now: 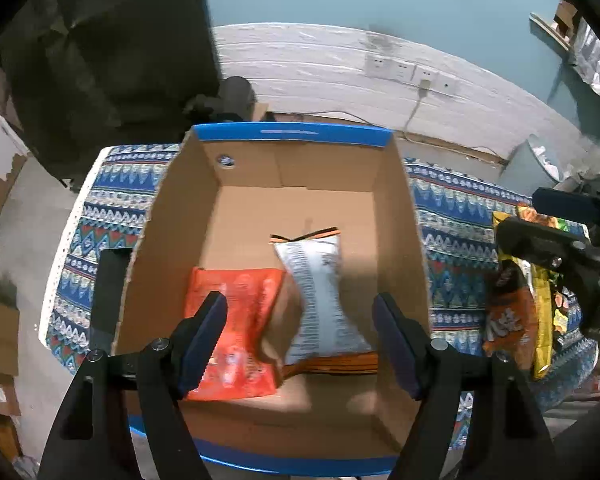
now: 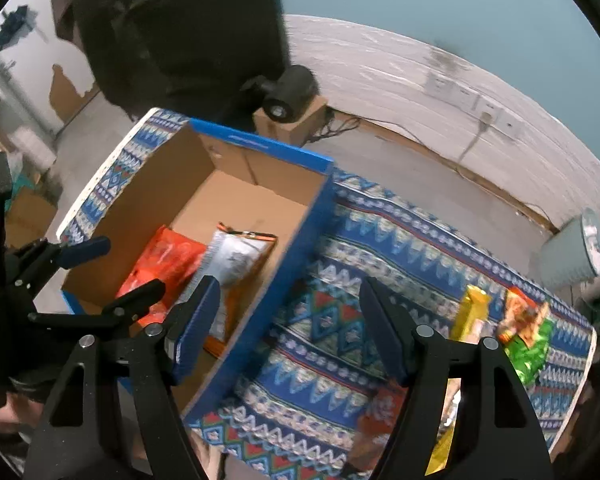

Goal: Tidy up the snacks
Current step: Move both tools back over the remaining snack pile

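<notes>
Cardboard walls of the box (image 1: 404,216) already enclose an orange packet (image 1: 240,320) and a white packet (image 1: 320,292); the remaining snacks (image 2: 520,328) lie on the table (image 2: 340,320) to its right, long axes pointing away, nearest the right gripper (image 2: 288,328), which stands wide and empty, as does the left gripper (image 1: 300,340).

An open cardboard box with blue rim (image 1: 288,136) sits on the patterned-cloth table (image 2: 380,240); inside lie an orange snack packet (image 1: 240,320) left of a white snack bag (image 1: 320,292); more snack packets (image 2: 520,320) lie right of it.
</notes>
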The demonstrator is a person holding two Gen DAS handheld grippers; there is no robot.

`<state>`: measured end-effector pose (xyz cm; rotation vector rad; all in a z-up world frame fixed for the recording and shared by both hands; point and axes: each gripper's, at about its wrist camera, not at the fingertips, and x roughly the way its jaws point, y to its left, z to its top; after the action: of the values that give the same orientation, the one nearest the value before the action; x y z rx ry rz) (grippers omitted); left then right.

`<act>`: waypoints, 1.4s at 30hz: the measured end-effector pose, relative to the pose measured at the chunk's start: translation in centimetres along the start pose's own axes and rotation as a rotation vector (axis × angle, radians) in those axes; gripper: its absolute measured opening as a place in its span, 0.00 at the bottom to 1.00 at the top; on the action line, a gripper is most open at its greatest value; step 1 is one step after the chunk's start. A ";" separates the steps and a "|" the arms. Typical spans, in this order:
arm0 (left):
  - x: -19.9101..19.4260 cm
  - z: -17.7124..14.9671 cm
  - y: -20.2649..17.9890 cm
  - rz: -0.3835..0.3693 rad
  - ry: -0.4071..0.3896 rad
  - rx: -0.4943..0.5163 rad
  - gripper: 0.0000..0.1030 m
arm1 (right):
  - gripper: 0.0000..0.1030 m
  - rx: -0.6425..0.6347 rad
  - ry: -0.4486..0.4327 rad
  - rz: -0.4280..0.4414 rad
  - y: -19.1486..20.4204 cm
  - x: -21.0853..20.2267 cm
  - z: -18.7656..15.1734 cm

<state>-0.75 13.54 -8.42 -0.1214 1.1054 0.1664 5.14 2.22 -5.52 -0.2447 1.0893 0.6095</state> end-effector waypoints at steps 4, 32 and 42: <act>0.1 0.1 -1.6 -0.025 0.008 0.021 0.75 | 0.73 0.030 -0.014 -0.021 -2.3 -1.2 -1.1; 2.0 0.6 -13.9 -0.135 0.115 0.181 0.78 | 0.76 0.243 0.017 -0.167 -17.7 -4.4 -10.0; 5.3 2.2 -16.6 -0.118 0.153 0.179 0.78 | 0.76 0.291 0.110 -0.186 -22.5 -2.2 -10.4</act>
<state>6.69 -1.94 -11.93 -0.0395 1.2569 -0.0491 9.52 -21.78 -10.68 -0.1255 1.2302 0.2696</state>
